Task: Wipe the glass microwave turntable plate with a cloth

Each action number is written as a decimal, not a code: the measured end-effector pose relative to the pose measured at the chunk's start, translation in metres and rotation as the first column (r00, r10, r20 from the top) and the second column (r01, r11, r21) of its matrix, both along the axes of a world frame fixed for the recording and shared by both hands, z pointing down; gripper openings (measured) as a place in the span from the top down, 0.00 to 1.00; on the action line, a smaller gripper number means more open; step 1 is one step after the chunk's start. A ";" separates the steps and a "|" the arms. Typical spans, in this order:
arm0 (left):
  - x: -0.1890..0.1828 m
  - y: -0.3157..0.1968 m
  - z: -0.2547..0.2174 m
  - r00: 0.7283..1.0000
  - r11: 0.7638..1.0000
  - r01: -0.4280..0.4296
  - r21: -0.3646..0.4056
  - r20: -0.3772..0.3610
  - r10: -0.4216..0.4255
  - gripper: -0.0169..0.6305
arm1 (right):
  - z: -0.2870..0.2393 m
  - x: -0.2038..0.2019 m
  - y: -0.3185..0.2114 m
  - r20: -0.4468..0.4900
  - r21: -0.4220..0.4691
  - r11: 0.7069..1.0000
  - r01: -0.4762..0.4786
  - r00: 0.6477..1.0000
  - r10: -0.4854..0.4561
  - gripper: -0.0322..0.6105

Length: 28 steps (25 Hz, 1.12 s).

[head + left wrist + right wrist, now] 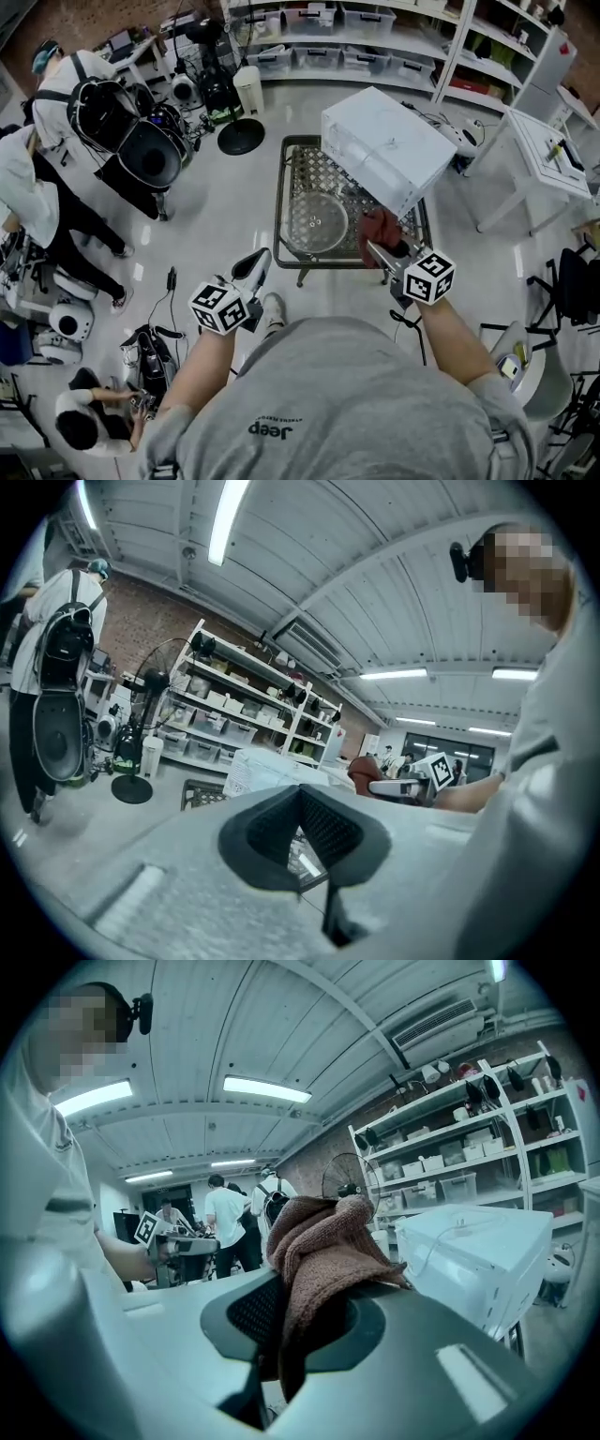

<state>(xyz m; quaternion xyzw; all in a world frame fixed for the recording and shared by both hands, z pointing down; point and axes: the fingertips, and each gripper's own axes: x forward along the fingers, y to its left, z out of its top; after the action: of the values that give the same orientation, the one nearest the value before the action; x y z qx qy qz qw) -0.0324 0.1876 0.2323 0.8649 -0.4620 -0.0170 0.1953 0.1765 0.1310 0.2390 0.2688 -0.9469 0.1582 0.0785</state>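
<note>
The round glass turntable plate (315, 223) lies flat on a black metal mesh table (287, 178), in front of the white microwave (386, 148). My right gripper (378, 248) is shut on a brown cloth (380, 228) and hovers at the plate's right edge, over the table's near right part. In the right gripper view the cloth (323, 1251) bulges up out of the jaws. My left gripper (251, 267) is held off the table's near left corner, over the floor. Its jaws are shut with nothing in them (301, 841). The plate is hidden in both gripper views.
The microwave (478, 1251) fills the table's far right. People with backpacks stand at the left (56, 141). A floor fan (241, 136) stands behind the table and storage shelves (375, 37) line the back wall. A white side table (544, 150) is at the right, and cables and gear lie on the floor (150, 352).
</note>
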 end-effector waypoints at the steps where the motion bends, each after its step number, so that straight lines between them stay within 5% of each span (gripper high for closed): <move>1: -0.007 -0.015 0.003 1.000 1.000 -0.023 0.004 -0.007 0.023 0.97 | 0.002 -0.007 -0.010 -0.006 0.001 1.000 -0.017 1.000 0.017 0.85; 14: -0.099 -0.178 0.034 0.961 0.960 -0.277 -0.028 0.013 0.278 0.97 | 0.026 -0.095 -0.133 -0.073 -0.046 0.971 -0.234 0.970 0.231 0.85; 21: -0.082 -0.213 0.075 0.939 0.937 -0.337 -0.090 0.032 0.341 0.97 | 0.059 -0.088 -0.168 -0.104 -0.114 0.954 -0.278 0.958 0.266 0.85; 28: -0.049 -0.228 0.126 0.958 0.944 -0.259 -0.203 0.069 0.278 0.97 | 0.091 -0.070 -0.203 -0.107 -0.166 0.970 -0.177 0.981 0.161 0.85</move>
<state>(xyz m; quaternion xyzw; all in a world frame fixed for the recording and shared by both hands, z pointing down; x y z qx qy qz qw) -0.0815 -0.0406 0.3585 0.8967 -0.3482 0.0965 0.2556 0.1069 -0.0719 0.3303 0.3475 -0.8984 0.2340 0.1316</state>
